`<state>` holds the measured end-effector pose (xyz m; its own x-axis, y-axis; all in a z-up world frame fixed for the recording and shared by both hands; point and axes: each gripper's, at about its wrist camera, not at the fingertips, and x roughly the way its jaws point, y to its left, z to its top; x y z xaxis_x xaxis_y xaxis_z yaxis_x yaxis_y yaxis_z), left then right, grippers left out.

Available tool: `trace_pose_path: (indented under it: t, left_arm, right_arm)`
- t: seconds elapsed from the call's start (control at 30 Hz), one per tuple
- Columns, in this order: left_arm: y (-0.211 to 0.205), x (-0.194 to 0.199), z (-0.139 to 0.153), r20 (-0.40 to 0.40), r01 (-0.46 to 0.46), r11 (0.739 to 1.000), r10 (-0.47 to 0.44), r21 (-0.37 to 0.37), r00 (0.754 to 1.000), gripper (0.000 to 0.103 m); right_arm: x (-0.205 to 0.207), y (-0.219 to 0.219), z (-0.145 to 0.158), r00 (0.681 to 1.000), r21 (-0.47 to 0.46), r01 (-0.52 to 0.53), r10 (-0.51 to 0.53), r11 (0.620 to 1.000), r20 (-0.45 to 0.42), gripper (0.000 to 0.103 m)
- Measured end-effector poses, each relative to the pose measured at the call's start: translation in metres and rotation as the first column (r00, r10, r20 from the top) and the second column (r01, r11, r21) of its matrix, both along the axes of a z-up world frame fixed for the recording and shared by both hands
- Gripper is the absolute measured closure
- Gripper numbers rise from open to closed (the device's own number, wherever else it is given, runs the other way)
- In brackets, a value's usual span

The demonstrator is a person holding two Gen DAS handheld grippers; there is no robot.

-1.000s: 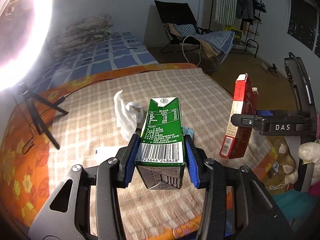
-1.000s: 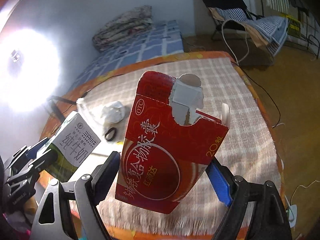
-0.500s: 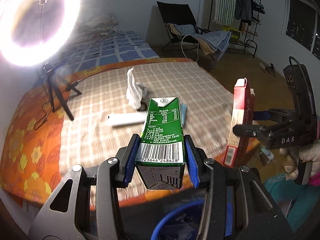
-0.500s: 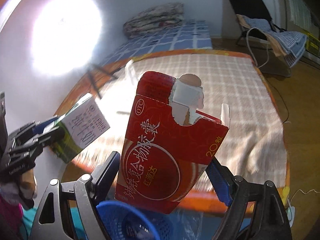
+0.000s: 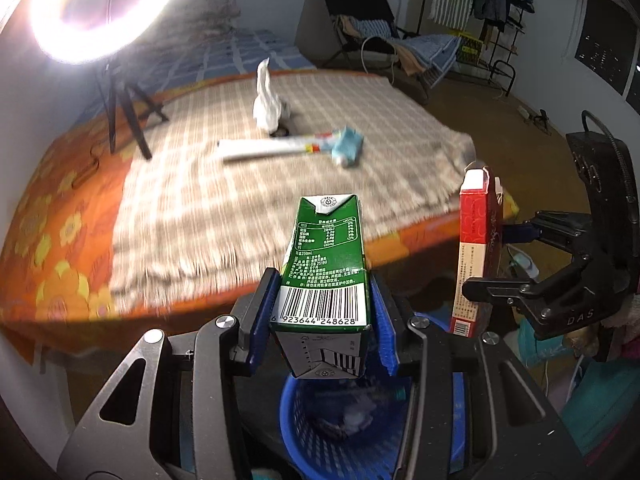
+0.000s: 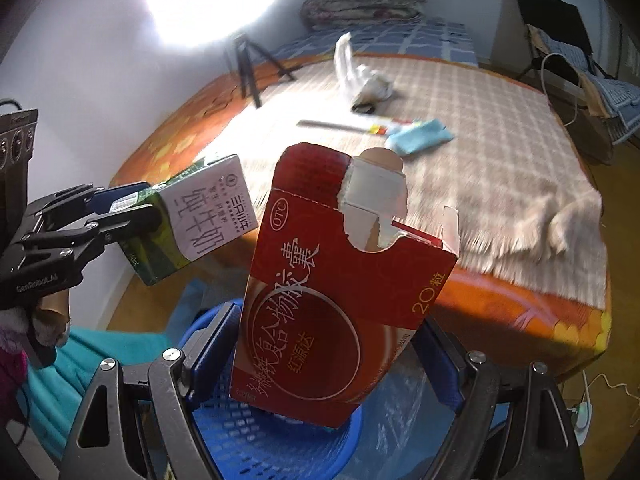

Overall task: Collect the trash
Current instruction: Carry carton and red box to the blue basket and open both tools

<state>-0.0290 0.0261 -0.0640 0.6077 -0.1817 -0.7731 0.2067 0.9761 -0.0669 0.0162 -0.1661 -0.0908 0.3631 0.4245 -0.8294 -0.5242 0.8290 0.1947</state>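
Observation:
My left gripper [image 5: 323,312] is shut on a green milk carton [image 5: 326,264], barcode side up; the right wrist view shows the same carton [image 6: 192,220] at the left. A torn red medicine box [image 6: 340,288] stands upright between the blue pads of my right gripper [image 6: 332,344], which is shut on it. In the left wrist view the box [image 5: 476,252] hangs at the right. Both items hover above a blue mesh basket [image 5: 352,428], [image 6: 248,436] on the floor beside the table. A crumpled white tissue [image 5: 268,100], a long white tube [image 5: 276,148] and a light blue cloth [image 5: 348,144] lie on the table.
The table [image 5: 80,280] has a checked cloth over an orange flowered one. A ring light on a small tripod [image 5: 120,92] stands at its far left. Teal fabric [image 6: 92,356] lies on the floor near the basket. A chair with clothes [image 5: 384,36] and a rack stand behind.
Both grippers have drawn back off the table edge with their items and sunk a little. The blue basket has come into view beneath them. The right gripper has rolled.

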Motion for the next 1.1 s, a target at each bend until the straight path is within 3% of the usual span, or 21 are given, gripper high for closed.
trace_pose_path:
  t: [0.4,1.1]
  left_arm:
    - [-0.001,-0.04,-0.051,-0.112,-0.011,1.0,0.011,0.004,0.994,0.059]
    - [-0.021,-0.051,-0.107,-0.256,0.033,0.999,-0.022,0.039,0.967,0.058]
  right_arm:
    - [-0.038,0.012,-0.047,0.997,-0.057,-0.056,0.053,0.997,-0.063,0.017]
    - [-0.057,0.029,-0.094,0.988,-0.146,-0.118,0.101,0.982,-0.117,0.016]
